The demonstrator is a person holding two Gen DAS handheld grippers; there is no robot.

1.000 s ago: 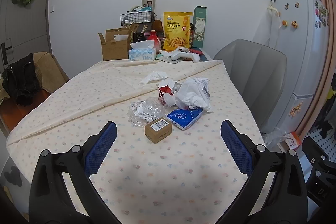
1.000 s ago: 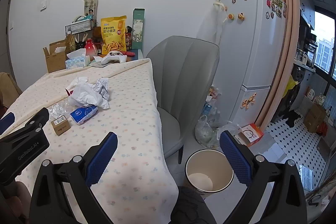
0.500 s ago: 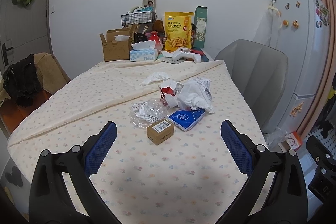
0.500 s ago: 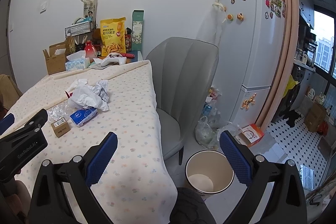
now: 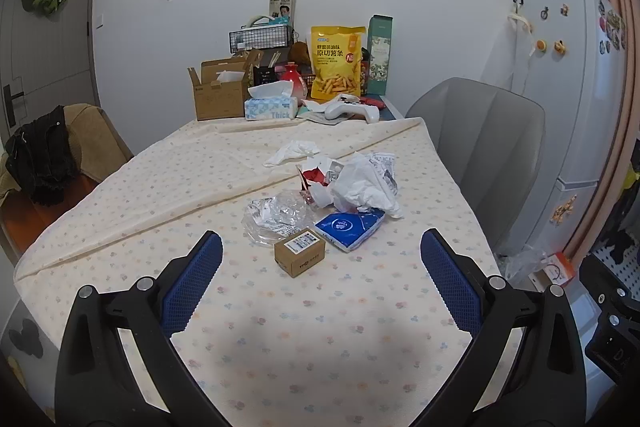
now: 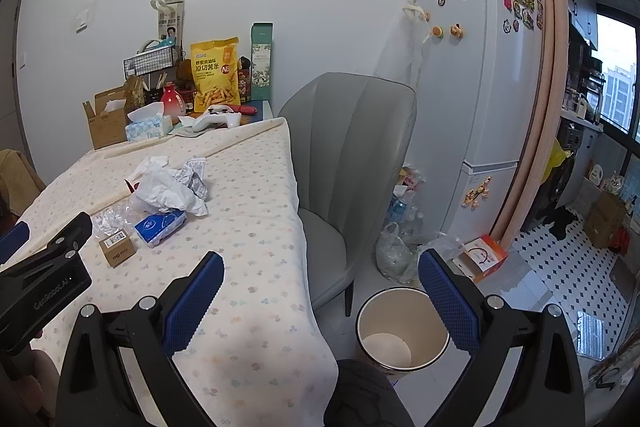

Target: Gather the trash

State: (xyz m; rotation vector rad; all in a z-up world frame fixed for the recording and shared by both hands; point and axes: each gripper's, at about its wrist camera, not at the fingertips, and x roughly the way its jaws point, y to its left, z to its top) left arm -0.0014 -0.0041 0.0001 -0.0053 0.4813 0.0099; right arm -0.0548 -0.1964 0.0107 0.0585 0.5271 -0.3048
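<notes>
A heap of trash lies mid-table: a small brown cardboard box [image 5: 299, 251], a blue tissue pack [image 5: 349, 227], clear crumpled plastic [image 5: 276, 215], crumpled white paper [image 5: 362, 187] and a loose white tissue [image 5: 294, 151]. My left gripper [image 5: 320, 281] hangs open just short of the box, nothing between its fingers. In the right wrist view the same box [image 6: 116, 245] and blue pack [image 6: 159, 226] lie at the left. My right gripper [image 6: 320, 301] is open and empty above the table's right edge. A round empty bin [image 6: 402, 331] stands on the floor below it.
A grey chair [image 6: 352, 163] sits between table and white fridge [image 6: 492, 99]. Along the back wall stand a cardboard carton [image 5: 218, 95], tissue box [image 5: 270, 107], yellow snack bag [image 5: 338, 61] and white controller [image 5: 352, 111]. Plastic bags [image 6: 394, 251] lie on the floor.
Both grippers have shifted slightly; the trash heap sits a little lower and nearer in the left wrist view. Neither gripper has changed its opening.
</notes>
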